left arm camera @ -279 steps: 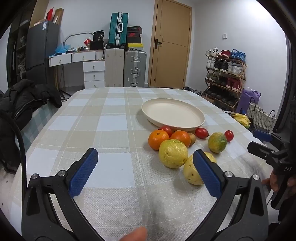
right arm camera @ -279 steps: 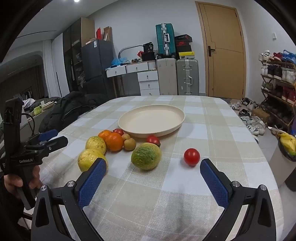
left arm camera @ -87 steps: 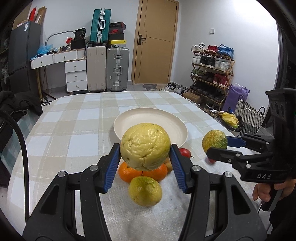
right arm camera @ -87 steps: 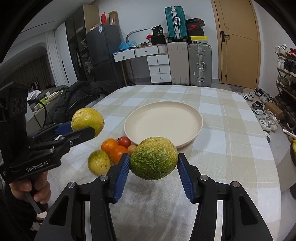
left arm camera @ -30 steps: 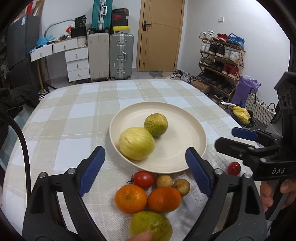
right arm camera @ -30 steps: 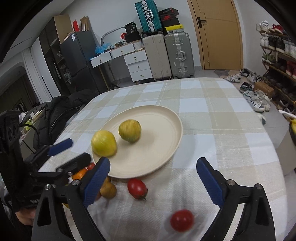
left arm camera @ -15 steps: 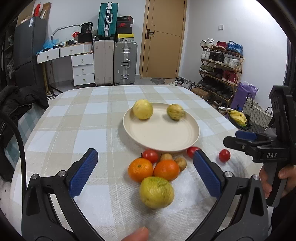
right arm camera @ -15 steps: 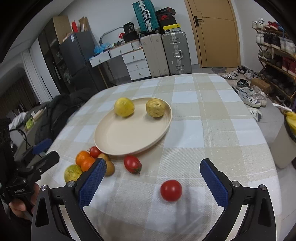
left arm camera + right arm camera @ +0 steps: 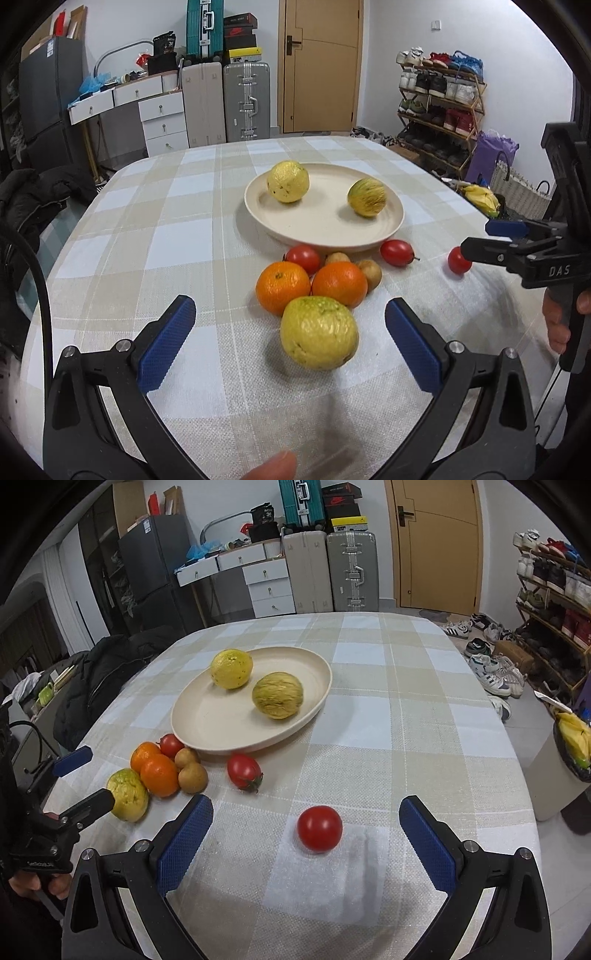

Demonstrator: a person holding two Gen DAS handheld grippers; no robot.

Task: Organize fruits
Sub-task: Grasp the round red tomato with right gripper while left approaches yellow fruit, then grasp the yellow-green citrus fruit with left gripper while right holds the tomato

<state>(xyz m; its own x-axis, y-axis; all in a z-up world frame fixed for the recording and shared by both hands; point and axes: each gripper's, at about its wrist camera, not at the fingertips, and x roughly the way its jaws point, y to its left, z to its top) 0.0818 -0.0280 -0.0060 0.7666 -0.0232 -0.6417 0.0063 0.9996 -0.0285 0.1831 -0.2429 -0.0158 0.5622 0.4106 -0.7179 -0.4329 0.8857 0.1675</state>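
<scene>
Both grippers, left gripper point(image 9: 290, 339) framing a yellow-green fruit point(image 9: 319, 332) and right gripper point(image 9: 306, 840) a round tomato point(image 9: 319, 828), held jaws wide and empty on the bench. Off-centre closing risked rolling either away from the plate point(image 9: 207, 734).

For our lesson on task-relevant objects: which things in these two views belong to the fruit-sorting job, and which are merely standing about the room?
Job: plate, two yellow-green fruits on it, big yellow fruit, oranges, tomatoes, small brown fruits, left gripper, right gripper.

Standing about: suitcases, drawers, shoe rack, door, jacket.
</scene>
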